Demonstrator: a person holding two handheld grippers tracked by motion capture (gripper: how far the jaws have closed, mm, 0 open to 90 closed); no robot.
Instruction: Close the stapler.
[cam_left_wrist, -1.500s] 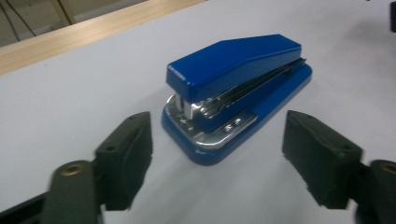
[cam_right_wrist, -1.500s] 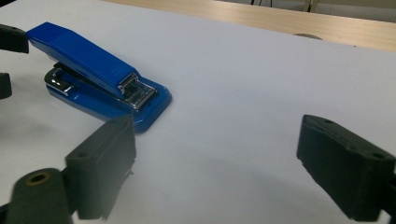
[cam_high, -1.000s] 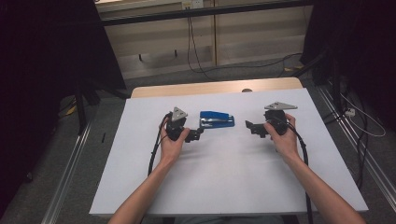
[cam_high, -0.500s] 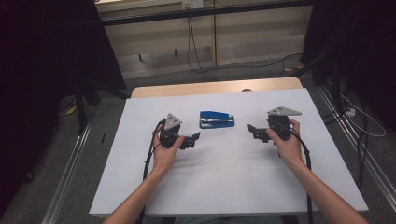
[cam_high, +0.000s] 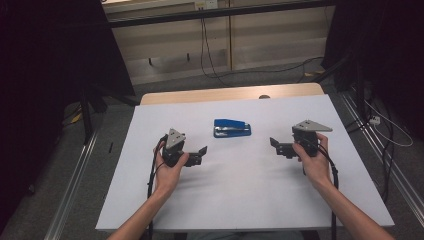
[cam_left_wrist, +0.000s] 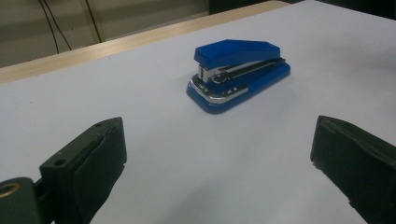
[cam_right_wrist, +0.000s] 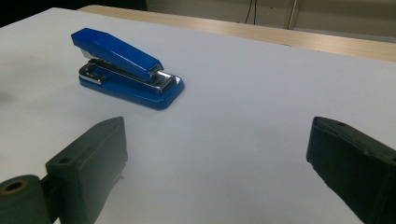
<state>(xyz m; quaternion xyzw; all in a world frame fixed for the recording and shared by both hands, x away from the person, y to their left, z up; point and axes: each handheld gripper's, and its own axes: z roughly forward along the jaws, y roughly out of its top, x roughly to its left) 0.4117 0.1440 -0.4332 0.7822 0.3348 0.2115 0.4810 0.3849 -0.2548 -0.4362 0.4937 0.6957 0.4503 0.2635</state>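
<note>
Between the two tongs, and a little beyond both, a blue stapler (cam_high: 232, 128) is seen lying flat on the white surface (cam_high: 240, 195), untouched by either. Its lid is shut down over the chrome magazine, and its long axis is laid across the line between the tongs. From the left gripper view the stapler (cam_left_wrist: 238, 72) is caught ahead and slightly right of centre, well past the jaw tips. From the right gripper view it (cam_right_wrist: 126, 67) is picked up ahead and off to the left, again clear of the jaws. The left tongs (cam_high: 201, 153) are held released, jaws spread wide, nothing gripped, pointing inward. The right tongs (cam_high: 274, 145) are likewise held released, spread wide and pointed inward. Each is gripped from behind by a hand, left hand (cam_high: 170, 170) and right hand (cam_high: 314, 160), with forearms brought in from the near edge. A strip of wooden tabletop (cam_high: 230, 94) is glimpsed beyond the white surface.
</note>
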